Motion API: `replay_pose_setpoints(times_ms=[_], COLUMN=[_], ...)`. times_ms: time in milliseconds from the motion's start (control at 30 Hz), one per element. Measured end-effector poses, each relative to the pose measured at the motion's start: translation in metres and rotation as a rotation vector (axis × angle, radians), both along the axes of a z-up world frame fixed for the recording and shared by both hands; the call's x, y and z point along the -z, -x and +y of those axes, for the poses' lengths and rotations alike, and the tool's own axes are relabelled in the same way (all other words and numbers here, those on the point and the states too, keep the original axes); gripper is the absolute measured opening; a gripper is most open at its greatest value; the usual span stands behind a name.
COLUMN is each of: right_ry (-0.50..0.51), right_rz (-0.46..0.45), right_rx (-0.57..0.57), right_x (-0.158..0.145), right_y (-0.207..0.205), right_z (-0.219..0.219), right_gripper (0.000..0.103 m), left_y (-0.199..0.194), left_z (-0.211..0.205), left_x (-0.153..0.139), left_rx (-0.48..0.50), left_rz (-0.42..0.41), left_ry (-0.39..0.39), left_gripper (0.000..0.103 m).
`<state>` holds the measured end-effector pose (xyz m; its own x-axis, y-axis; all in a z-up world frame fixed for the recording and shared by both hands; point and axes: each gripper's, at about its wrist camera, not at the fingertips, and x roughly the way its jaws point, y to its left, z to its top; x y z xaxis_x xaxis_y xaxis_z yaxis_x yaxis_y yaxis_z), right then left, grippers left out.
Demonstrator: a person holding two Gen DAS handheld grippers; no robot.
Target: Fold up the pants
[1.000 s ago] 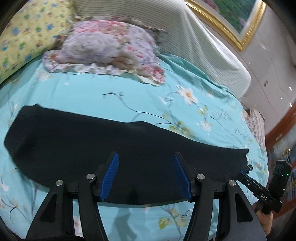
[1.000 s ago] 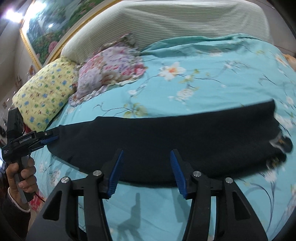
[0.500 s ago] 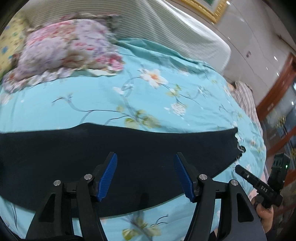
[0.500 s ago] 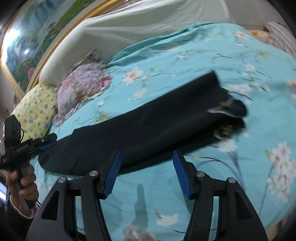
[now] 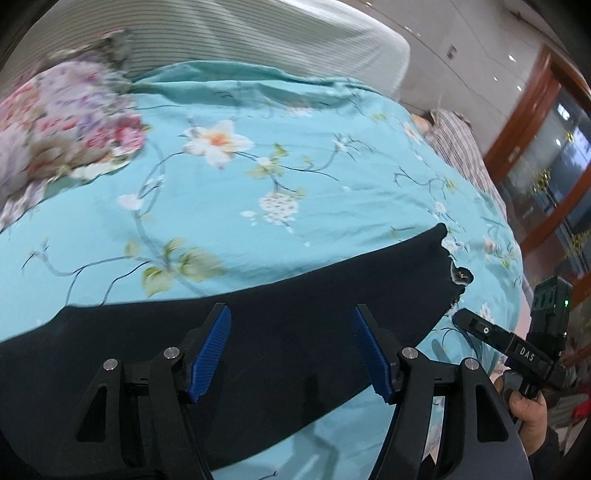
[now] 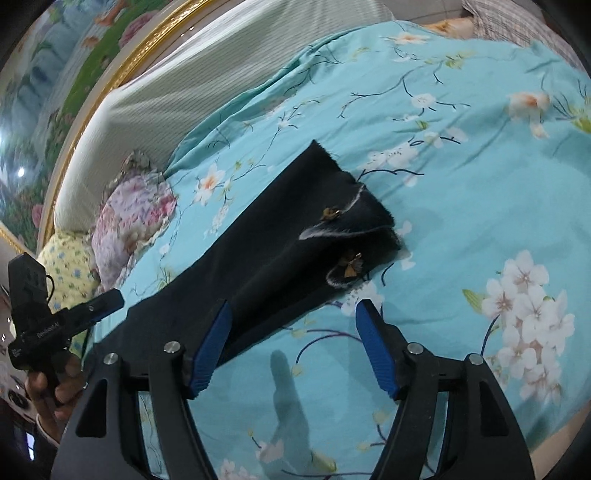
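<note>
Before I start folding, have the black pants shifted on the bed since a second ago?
No. In the left wrist view the pants keep their far edge just below the green leaf sprig on the bedsheet; only the camera moved.

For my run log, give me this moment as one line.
stage: approach | pants: flat on bedspread | left gripper: open, empty | right gripper: open, empty, jaws just widened

pants: long black cloth pants (image 6: pixel 258 266) | bed: turquoise sheet (image 5: pixel 295 177), white blossoms, dark twigs | beside pants: pink-lilac floral pillow (image 6: pixel 129 218); yellow dotted pillow (image 6: pixel 68 266) | headboard: pale striped (image 5: pixel 258 33)
</note>
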<state>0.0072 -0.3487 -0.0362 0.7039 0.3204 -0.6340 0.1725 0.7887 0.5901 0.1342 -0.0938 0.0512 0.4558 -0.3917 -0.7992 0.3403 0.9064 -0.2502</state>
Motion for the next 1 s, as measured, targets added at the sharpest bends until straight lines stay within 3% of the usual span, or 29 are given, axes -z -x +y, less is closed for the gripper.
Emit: replay_pose_setpoints(times_ms=[333, 367, 433, 500, 800, 1000], right_ry=[-0.175, -0.178, -0.162, -0.19, -0.183, -0.16], right_rz=[-0.037, -0.038, -0.02, -0.02, -0.082, -0.089], right_rx=[0.085, 0.095, 0.115, 0.124, 0.118, 0.1], right_x=[0.009, 0.01, 0.014, 0.02, 0.017, 0.019], right_y=[-0.017, -0.019, -0.021, -0.02, -0.005, -0.002], right_z=[-0.02, -0.021, -0.023, -0.029, -0.049, -0.047], right_gripper=[0.067, 0.061, 0.023, 0.013, 0.011, 0.011], left_y=[-0.031, -0.034, -0.04, -0.047, -0.082, -0.1], left_z=[-0.056, -0.062, -0.077, -0.094, -0.173, -0.221], left_x=[0.016, 0.018, 0.022, 0.027, 0.046, 0.063], left_rx=[0.16, 0.182, 0.225, 0.274, 0.454, 0.586], left_rz=[0.061, 0.068, 0.09, 0.106, 0.199, 0.294], left_ry=[-0.04, -0.038, -0.036, -0.041, -0.02, -0.018], left_gripper=[0.069, 0.069, 0.069, 0.069, 0.069, 0.06])
